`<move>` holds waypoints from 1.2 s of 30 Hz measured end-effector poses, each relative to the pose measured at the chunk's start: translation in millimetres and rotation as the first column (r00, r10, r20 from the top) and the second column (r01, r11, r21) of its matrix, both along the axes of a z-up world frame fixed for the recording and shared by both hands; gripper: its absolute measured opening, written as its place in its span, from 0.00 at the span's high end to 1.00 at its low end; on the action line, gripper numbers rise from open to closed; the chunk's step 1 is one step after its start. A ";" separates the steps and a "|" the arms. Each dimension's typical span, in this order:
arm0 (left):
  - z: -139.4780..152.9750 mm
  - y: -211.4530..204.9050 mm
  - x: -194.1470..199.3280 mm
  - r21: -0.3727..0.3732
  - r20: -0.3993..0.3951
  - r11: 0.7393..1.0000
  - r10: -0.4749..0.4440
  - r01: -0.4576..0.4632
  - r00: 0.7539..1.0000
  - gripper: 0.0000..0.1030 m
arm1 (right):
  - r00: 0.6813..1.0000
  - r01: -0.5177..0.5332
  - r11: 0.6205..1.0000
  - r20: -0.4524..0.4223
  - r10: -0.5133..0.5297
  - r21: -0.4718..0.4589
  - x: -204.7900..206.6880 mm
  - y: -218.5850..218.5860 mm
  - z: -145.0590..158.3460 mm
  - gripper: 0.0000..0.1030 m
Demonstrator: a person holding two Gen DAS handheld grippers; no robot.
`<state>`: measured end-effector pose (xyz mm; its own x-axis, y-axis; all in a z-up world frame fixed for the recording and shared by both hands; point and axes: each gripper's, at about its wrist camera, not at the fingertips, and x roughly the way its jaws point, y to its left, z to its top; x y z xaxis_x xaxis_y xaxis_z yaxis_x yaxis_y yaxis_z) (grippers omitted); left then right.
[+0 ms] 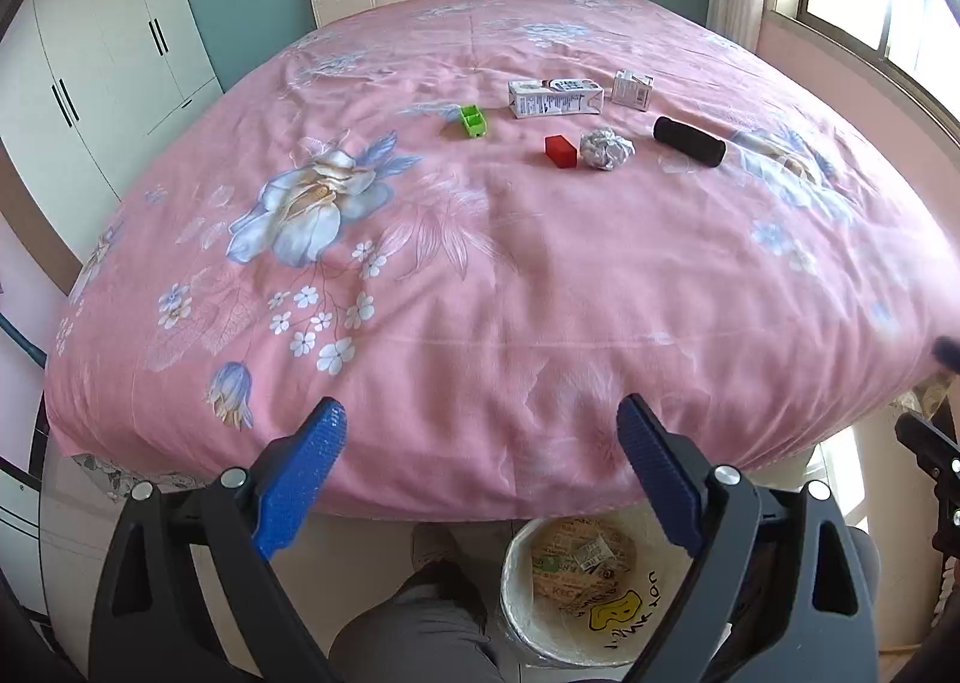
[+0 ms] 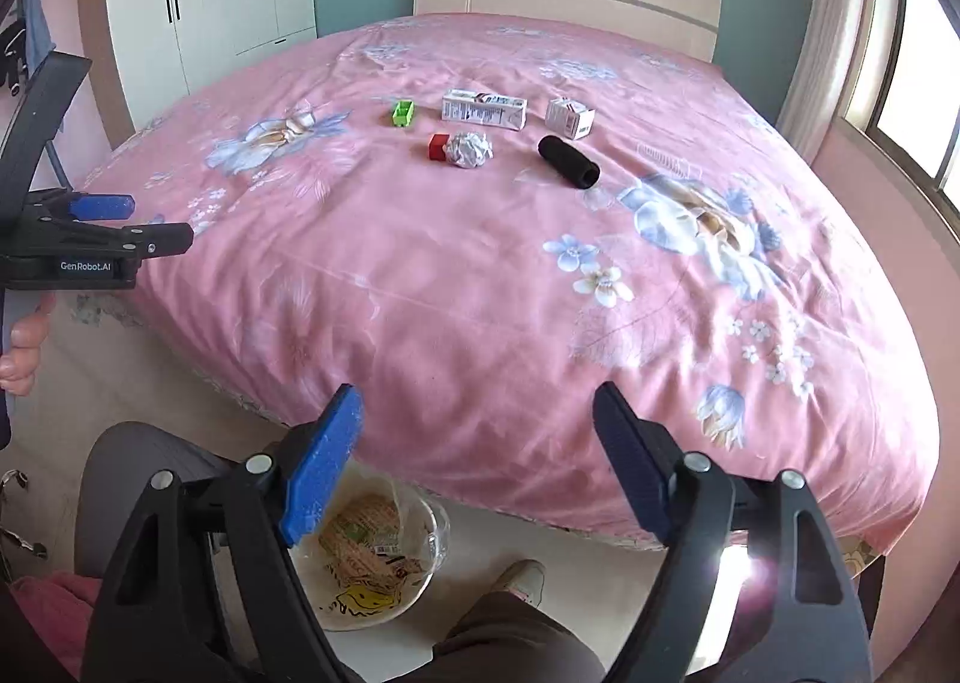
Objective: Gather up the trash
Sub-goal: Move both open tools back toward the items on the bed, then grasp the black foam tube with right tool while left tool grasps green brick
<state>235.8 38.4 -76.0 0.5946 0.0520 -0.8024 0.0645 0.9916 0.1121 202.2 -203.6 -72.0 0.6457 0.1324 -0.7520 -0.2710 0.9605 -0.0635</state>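
Both tools hang above the near edge of a bed [image 1: 480, 275] covered in a pink floral quilt. The left tool [image 1: 483, 413] has its blue-padded fingers [image 1: 303, 479] spread wide apart with nothing between them. The right tool [image 2: 477, 401] likewise stands apart and empty.

On the floor just below the near edge of the bed sits a trash bin [image 1: 510, 581] lined with a clear bag; printed wrappers and paper scraps lie inside it. It also shows in the right wrist view [image 2: 441, 533], partly behind the left finger of the right tool.

The remaining items lie well apart from the tools, clustered on the far half of the quilt. A crumpled paper ball [image 1: 606, 148] lies just right of a red block [image 1: 561, 151], close to it. A green block [image 1: 473, 120] sits farther left. Beyond them a long white carton [image 1: 555, 97] lies on its side, with a small white box [image 1: 632, 89] to its right. A black foam cylinder [image 1: 690, 141] lies right of the paper ball.

A person's leg in grey trousers [image 1: 420, 629] stands just left of the bin.
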 end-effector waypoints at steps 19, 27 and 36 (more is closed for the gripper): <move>63.7 -22.0 117.0 -0.010 0.114 0.999 0.034 -0.033 0.993 0.09 | 0.988 -0.018 0.998 0.153 0.027 -0.062 93.2 -1.5 58.0 0.23; 62.8 -22.8 179.6 -0.007 0.114 0.998 0.070 -0.070 0.991 0.09 | 0.989 -0.012 0.997 0.149 0.022 -0.072 150.6 -4.4 52.0 0.23; 34.7 -36.1 256.2 0.022 0.067 0.997 0.077 -0.079 0.995 0.09 | 0.994 -0.022 0.996 0.104 0.031 -0.085 221.9 -0.8 20.0 0.23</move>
